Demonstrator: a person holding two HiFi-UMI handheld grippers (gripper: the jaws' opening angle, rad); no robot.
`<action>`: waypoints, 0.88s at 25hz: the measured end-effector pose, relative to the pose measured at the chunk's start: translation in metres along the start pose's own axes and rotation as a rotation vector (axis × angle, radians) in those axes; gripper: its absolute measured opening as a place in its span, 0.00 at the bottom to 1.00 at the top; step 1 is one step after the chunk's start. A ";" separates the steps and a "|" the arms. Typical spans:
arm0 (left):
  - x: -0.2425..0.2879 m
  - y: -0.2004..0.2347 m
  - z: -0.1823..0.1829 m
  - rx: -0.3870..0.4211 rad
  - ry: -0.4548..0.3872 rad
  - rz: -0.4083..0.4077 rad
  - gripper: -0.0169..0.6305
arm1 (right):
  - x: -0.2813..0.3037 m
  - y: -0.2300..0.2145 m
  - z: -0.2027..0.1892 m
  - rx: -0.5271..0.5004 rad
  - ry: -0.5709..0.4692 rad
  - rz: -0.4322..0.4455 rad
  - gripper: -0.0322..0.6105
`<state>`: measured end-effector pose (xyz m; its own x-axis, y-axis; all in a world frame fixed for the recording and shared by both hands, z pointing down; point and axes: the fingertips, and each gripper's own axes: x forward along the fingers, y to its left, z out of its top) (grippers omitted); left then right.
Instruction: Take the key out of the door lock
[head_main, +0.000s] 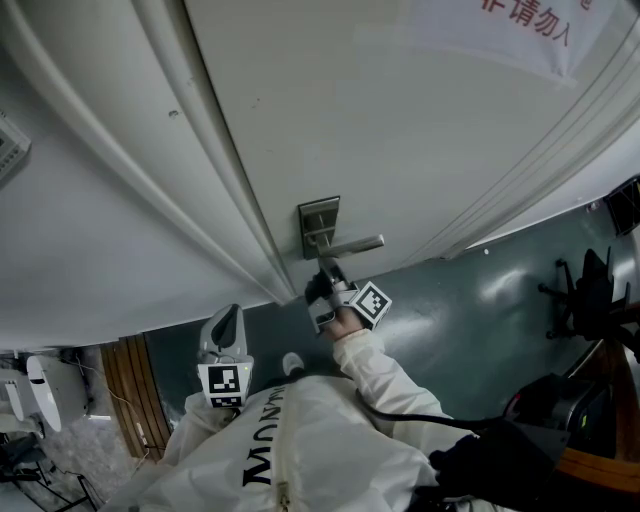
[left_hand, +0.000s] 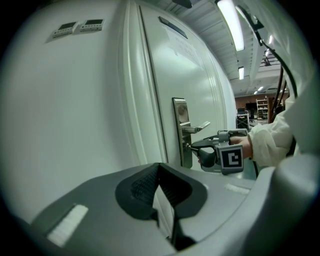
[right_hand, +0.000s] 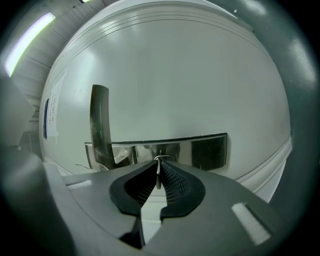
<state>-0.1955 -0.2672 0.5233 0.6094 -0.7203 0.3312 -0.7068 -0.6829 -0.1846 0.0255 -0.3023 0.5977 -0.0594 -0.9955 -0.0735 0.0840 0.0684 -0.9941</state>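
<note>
A brushed-metal lock plate (head_main: 319, 222) with a lever handle (head_main: 356, 244) sits on the white door (head_main: 400, 120). The key (right_hand: 158, 169) sticks out of the plate (right_hand: 205, 150) below the handle (right_hand: 100, 122). My right gripper (right_hand: 159, 176) is shut on the key's thin metal head, with its pads pressed on both sides. The left gripper view shows that gripper (left_hand: 196, 146) level with the lock plate (left_hand: 181, 131), its tips at the keyhole. My left gripper (left_hand: 160, 170) hangs back from the door, low and to the left, shut with nothing in it (head_main: 228, 318).
The door frame (head_main: 200, 150) runs just left of the lock. A paper notice with red print (head_main: 510, 30) hangs higher on the door. An office chair (head_main: 590, 290) stands on the grey floor to the right. Wall panels (left_hand: 75, 27) are mounted left of the frame.
</note>
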 end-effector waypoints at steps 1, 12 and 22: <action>-0.001 -0.001 0.002 -0.008 -0.003 0.000 0.03 | 0.000 0.000 0.000 0.003 -0.002 0.000 0.06; -0.004 -0.005 0.004 -0.023 -0.012 0.002 0.03 | -0.002 0.002 -0.001 -0.009 -0.008 -0.018 0.06; -0.003 -0.011 -0.003 -0.006 0.007 -0.021 0.03 | -0.031 0.002 -0.008 -0.059 0.011 -0.019 0.06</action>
<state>-0.1906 -0.2572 0.5273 0.6218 -0.7047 0.3418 -0.6958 -0.6973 -0.1720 0.0198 -0.2711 0.5974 -0.0709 -0.9959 -0.0555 0.0239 0.0540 -0.9983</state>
